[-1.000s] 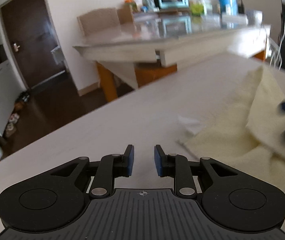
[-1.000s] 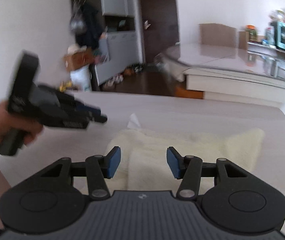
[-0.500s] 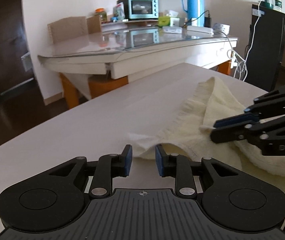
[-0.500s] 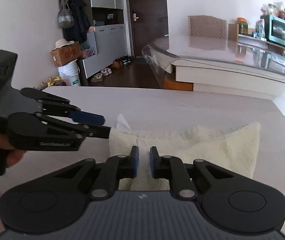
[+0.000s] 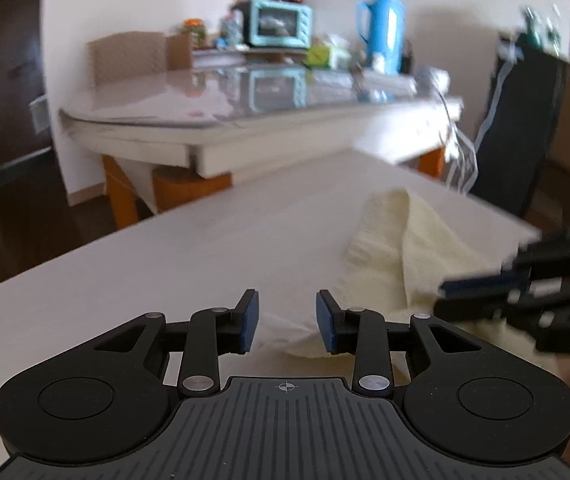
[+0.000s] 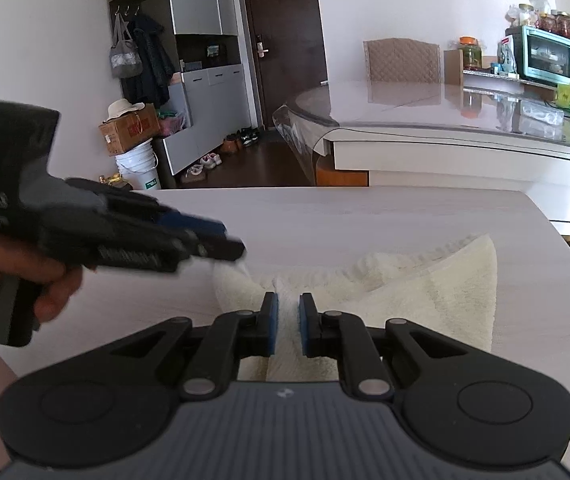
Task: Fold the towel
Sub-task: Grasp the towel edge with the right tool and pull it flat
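Observation:
A cream towel (image 5: 397, 248) lies partly folded on the pale table (image 5: 205, 248). My left gripper (image 5: 287, 320) is open, its fingers on either side of the towel's near corner with its white tag. My right gripper (image 6: 288, 320) is nearly closed on a raised fold of the towel (image 6: 425, 280), pinching it at the near edge. The right gripper shows blurred at the right of the left wrist view (image 5: 525, 292). The left gripper shows at the left of the right wrist view (image 6: 125, 232), tips by the towel's left corner.
A second glass-topped table (image 5: 245, 108) stands beyond, holding a teal toaster oven (image 5: 281, 24) and a blue thermos (image 5: 381, 28). The pale table's far edge (image 6: 365, 190) and right edge (image 6: 557, 240) are close to the towel. A black cabinet (image 5: 525, 128) stands to the right.
My left gripper has opened wider and shifted so the towel corner lies between its fingers. My right gripper, open a second ago, closed on the towel fold and stays there.

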Demonstrator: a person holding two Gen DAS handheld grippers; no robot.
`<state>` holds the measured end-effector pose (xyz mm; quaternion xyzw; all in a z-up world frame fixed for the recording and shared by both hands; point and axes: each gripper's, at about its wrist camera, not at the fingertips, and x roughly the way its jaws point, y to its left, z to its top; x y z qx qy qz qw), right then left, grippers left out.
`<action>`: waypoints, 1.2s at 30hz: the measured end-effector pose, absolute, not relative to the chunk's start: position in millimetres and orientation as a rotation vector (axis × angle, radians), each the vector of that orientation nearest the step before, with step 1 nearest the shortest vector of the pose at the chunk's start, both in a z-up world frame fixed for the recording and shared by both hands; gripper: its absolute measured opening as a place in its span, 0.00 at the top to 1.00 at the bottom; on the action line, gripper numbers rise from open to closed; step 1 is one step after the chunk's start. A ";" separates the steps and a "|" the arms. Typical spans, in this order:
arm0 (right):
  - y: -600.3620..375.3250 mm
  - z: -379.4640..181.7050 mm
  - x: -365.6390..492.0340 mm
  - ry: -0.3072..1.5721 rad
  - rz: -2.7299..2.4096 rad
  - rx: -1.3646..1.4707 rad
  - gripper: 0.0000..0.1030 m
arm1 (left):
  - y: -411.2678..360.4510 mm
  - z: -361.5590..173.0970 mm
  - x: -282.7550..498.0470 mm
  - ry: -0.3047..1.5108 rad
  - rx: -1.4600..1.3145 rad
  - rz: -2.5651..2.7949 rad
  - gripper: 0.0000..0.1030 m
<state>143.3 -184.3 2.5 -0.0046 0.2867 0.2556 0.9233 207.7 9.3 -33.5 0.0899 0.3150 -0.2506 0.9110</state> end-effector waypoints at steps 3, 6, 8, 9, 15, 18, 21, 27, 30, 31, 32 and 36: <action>-191.0 4.7 143.0 0.579 0.509 0.019 0.88 | -1.5 -43.1 200.1 0.651 0.274 -0.523 0.66; -197.4 6.1 144.4 0.578 0.498 0.044 0.88 | -8.5 -51.1 193.2 0.646 0.351 -0.523 0.66; -201.8 7.2 146.6 0.578 0.496 0.068 0.88 | -6.7 -52.7 191.8 0.637 0.370 -0.518 0.64; -203.4 7.7 147.7 0.579 0.497 0.079 0.88 | -6.0 -53.0 191.8 0.636 0.375 -0.517 0.63; -209.8 14.0 150.4 0.552 0.482 0.115 0.88 | 5.2 -53.8 200.8 0.637 0.442 -0.473 0.63; -218.1 14.2 151.6 0.528 0.435 0.125 0.89 | 20.3 -53.8 210.8 0.644 0.464 -0.423 0.63; -231.9 11.1 152.6 0.514 0.375 0.164 0.90 | 40.0 -53.7 223.3 0.654 0.481 -0.365 0.63; -259.8 -6.1 148.5 0.515 0.261 0.292 0.90 | 62.0 -55.1 241.6 0.654 0.502 -0.292 0.63; -270.1 -15.0 140.6 0.519 0.203 0.339 0.90 | 60.5 -56.3 246.4 0.644 0.525 -0.270 0.63; -273.3 -16.5 136.4 0.516 0.186 0.349 0.90 | 59.5 -56.2 246.9 0.643 0.529 -0.265 0.63; -276.4 -18.1 132.3 0.515 0.170 0.358 0.90 | 58.3 -56.1 247.4 0.641 0.534 -0.259 0.64; -285.0 -24.4 119.2 0.541 0.138 0.376 0.93 | 57.7 -52.4 244.4 0.641 0.515 -0.256 0.61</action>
